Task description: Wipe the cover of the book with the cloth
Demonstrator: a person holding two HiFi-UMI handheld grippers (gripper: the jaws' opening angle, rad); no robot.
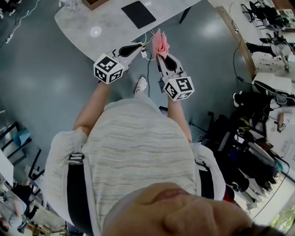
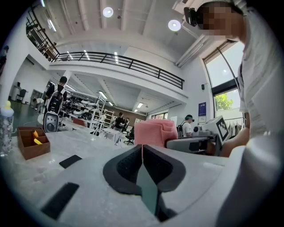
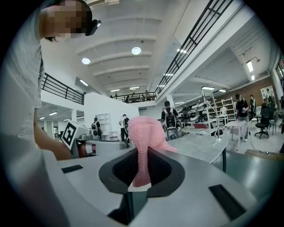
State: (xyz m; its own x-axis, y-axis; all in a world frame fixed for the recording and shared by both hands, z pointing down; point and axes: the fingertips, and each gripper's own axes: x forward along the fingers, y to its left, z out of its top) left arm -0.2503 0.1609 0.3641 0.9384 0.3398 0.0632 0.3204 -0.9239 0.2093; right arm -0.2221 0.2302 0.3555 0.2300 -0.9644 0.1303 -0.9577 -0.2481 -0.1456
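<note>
One pale desk fills the top of the head view. At its left stands one brown box, and to the right of that lies one black book, flat on the desk and well apart from both claws. Short of the desk edge, over the grey floor, the person holds two claws side by side. The left claw has its jaws pressed together with nothing between them. Just to its right, one pink cloth stands bunched up, pinched at its lower end by the right claw, whose jaws are clamped on it, clear of the book
</note>
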